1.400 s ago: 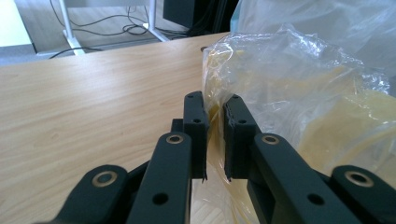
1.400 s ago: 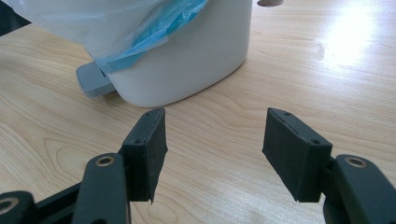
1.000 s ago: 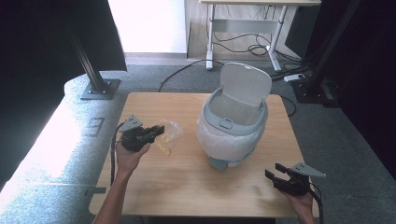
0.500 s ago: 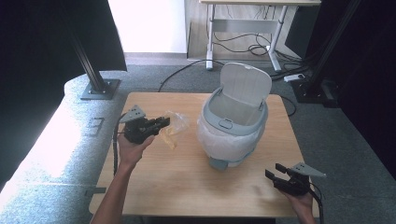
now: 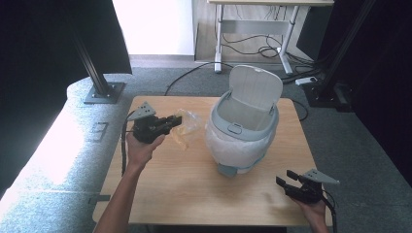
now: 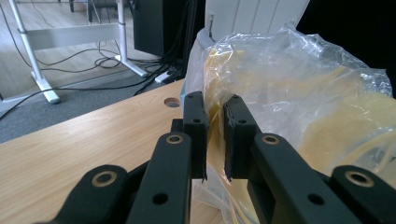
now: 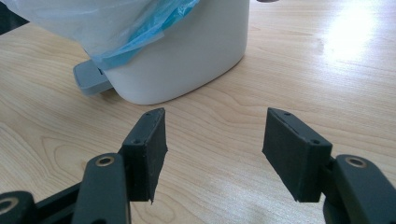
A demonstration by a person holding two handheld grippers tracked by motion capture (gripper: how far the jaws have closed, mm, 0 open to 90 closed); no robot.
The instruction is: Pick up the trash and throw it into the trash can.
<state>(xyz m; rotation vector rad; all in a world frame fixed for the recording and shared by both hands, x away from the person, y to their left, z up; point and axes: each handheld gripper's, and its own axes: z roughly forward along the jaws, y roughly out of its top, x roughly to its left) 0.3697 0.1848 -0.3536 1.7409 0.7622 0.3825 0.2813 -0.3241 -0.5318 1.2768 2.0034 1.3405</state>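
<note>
Pinching a clear plastic bag (image 5: 187,127), left gripper (image 5: 171,121); right gripper (image 5: 287,179) fingers spread, empty.

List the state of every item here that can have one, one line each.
Left tongs: shut on the plastic bag.
Right tongs: open, holding nothing, low over the table.
Plastic bag: crumpled, clear with yellow inside, pinched at its edge.
Bin: upright on the table, lined with a white bag.
Bin lid: flipped up, open.
</note>
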